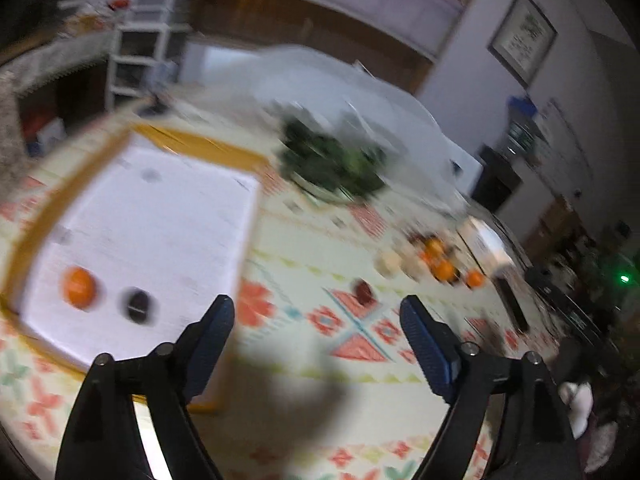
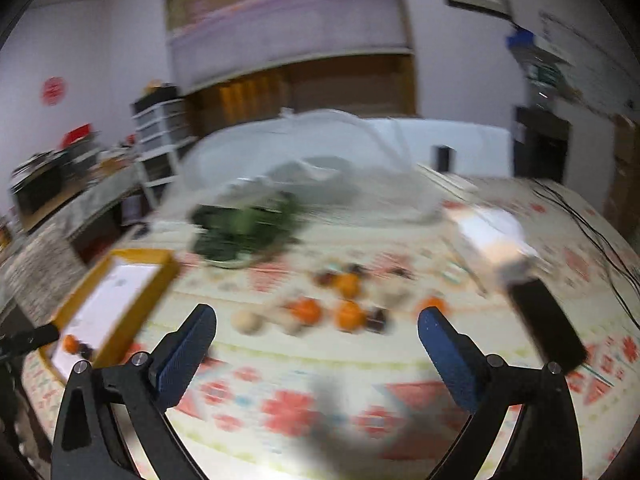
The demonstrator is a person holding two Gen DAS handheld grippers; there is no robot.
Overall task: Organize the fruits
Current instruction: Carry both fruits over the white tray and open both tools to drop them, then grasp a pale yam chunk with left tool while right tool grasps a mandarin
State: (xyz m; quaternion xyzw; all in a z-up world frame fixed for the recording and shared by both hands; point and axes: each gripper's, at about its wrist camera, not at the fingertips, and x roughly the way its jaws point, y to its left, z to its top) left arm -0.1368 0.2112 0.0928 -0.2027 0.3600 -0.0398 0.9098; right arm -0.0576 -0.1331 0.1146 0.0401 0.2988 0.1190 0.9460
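Note:
A yellow-rimmed tray with a white floor lies at the left; an orange and a dark fruit rest in it. My left gripper hangs open over the patterned cloth, right of the tray, nothing between its fingers. A lone dark red fruit lies ahead of it. A loose pile of oranges, pale round fruits and dark fruits sits mid-table. My right gripper is open and empty just short of that pile. The tray shows at the right wrist view's left.
A plate of leafy greens stands behind the fruit under a clear mesh cover. A black box and a white packet lie at the right. Cables trail across the far right of the cloth.

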